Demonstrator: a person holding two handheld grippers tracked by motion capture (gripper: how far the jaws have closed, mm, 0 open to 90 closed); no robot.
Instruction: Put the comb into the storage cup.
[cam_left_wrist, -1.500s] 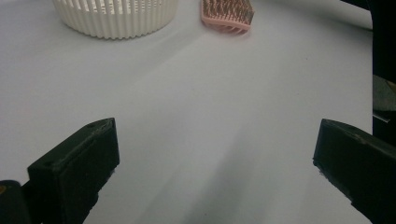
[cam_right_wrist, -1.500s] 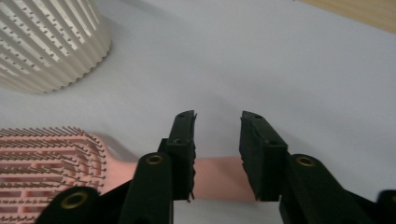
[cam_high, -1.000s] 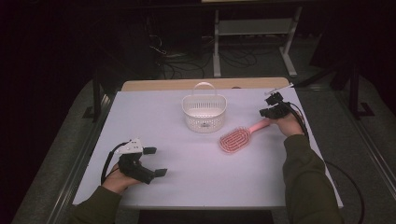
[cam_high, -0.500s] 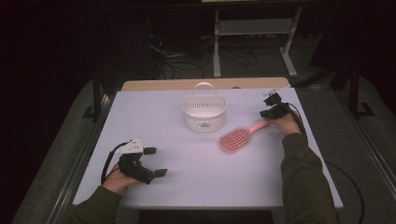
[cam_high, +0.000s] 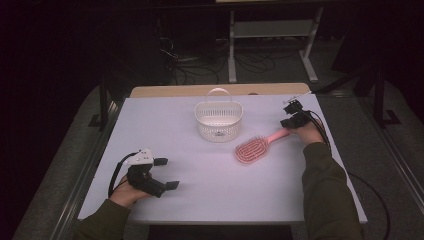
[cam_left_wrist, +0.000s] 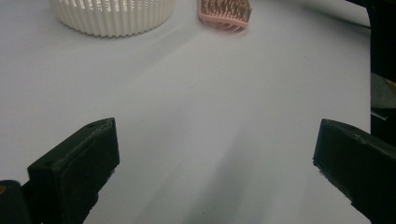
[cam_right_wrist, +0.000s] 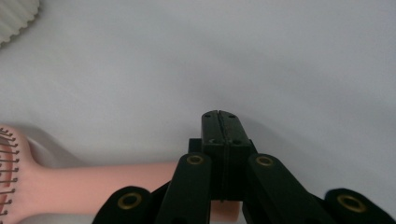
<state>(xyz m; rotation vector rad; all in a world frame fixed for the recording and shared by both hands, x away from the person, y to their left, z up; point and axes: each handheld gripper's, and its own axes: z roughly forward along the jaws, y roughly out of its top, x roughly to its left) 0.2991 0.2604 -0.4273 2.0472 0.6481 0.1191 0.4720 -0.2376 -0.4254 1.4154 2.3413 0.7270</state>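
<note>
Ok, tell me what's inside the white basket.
The white basket looks empty in the high view: only its slatted wall and pale floor show. The near wall hides the near part of the floor.

The pink hairbrush (cam_high: 257, 147) lies flat on the white table (cam_high: 210, 195), bristles up, its oval vented head toward the table's middle and its smooth, slim handle running up and to the right, to the right gripper (cam_high: 290, 122). In the right gripper view the 2 black jaws stand pressed together over the end of the handle (cam_right_wrist: 116, 186), which lies under them; whether they pinch it cannot be told. The head sits just right of and nearer than the white slatted basket (cam_high: 218, 120), close beside it but apart.
</note>
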